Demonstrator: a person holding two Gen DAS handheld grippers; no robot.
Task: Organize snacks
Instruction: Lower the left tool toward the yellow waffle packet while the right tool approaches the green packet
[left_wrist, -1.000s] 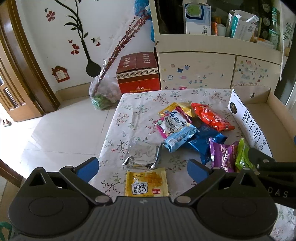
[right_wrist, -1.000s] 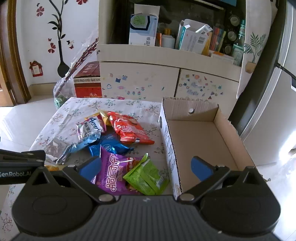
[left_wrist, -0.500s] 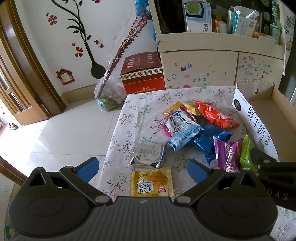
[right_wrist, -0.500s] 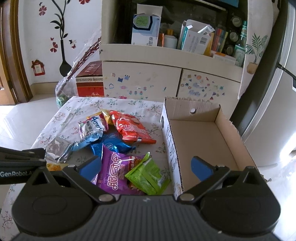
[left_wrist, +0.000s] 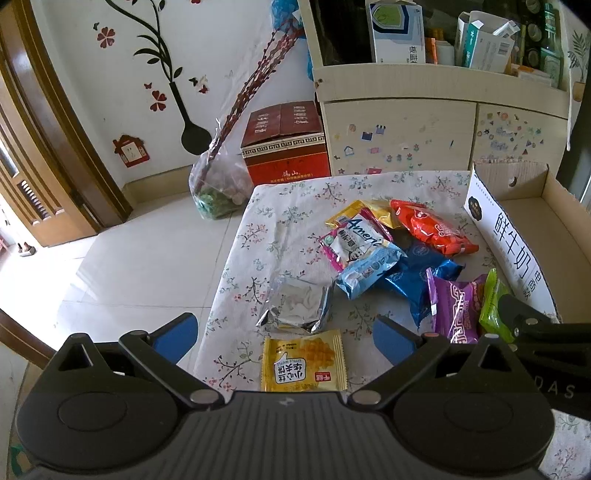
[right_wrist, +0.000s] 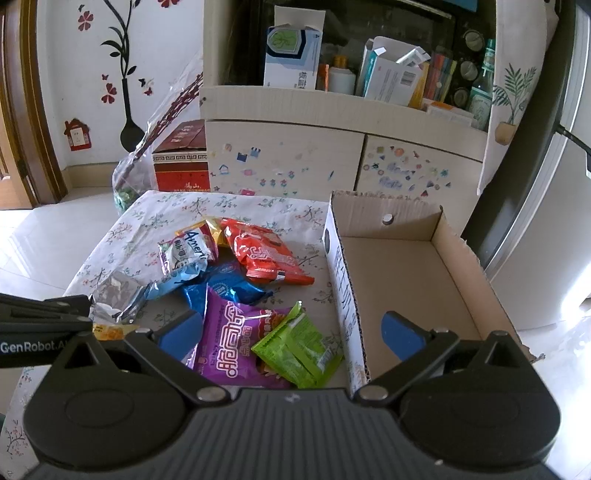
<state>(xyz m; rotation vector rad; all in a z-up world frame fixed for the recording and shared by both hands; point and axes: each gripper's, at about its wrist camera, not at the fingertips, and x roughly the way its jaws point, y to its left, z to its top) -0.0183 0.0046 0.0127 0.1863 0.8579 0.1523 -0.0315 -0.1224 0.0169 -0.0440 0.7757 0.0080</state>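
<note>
Nothing is sorted yet: the cardboard box (right_wrist: 424, 280) ahead-right of my right gripper (right_wrist: 291, 332) sits empty. Both my grippers, left gripper (left_wrist: 284, 336) included, hang spread wide, holding nothing. I count eight snack packets (left_wrist: 376, 258) loose on the tablecloth (left_wrist: 288, 221) ahead, one box.

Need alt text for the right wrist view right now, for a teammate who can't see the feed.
The open right gripper hovers above a purple snack packet and a green snack packet on a floral tablecloth, beside an empty cardboard box. More packets lie behind; the left gripper shows at the left edge.
</note>
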